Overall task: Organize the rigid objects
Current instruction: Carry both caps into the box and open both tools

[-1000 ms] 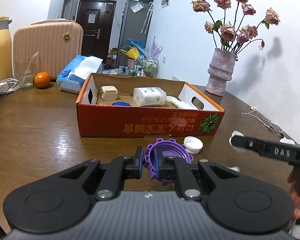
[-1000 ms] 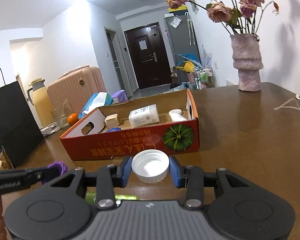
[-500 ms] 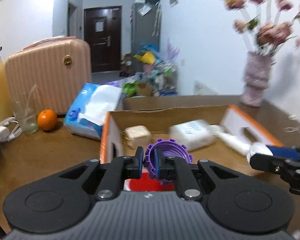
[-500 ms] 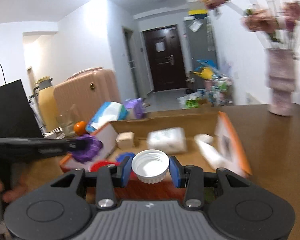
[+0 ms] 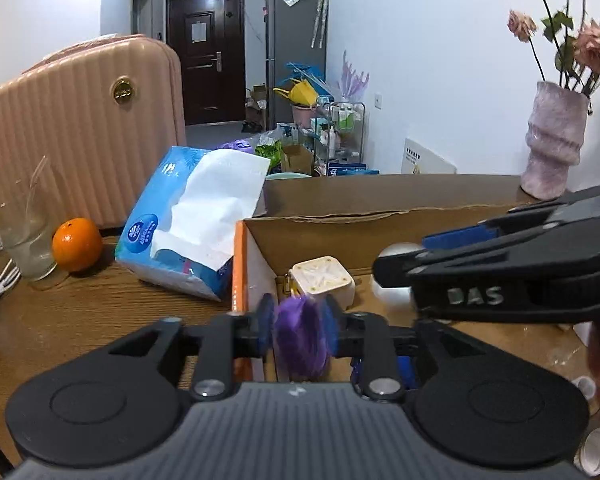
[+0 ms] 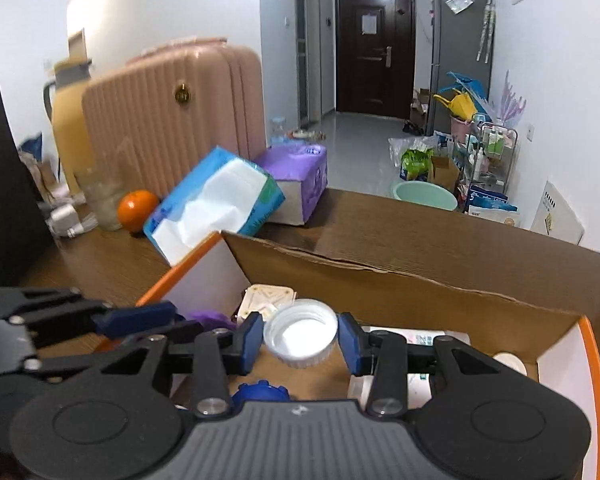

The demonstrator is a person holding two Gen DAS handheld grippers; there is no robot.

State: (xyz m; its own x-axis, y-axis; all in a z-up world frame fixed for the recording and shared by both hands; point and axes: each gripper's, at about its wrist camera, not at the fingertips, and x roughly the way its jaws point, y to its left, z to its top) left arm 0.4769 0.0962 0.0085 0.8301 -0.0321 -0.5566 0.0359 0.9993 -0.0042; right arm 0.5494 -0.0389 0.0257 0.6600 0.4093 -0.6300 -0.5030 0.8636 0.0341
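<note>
Opening now over the box (image 6: 380, 276), both tongs, purple cap (image 5: 300, 334) and white cap (image 6: 300, 338) no longer clenched.

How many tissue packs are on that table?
2. A blue pack lies by the cardboard box corner; a purple pack sits just behind it. More may be hidden.

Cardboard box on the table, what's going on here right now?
A person holds a gripper in each hand over the open cardboard box. The left gripper has a purple ridged cap between its fingers and its jaws are opening; the cap is blurred, apparently dropping. The right gripper is opening too, with a white screw cap loose between its fingers. Already inside: a cream cube-shaped item and a blue cap.
</note>
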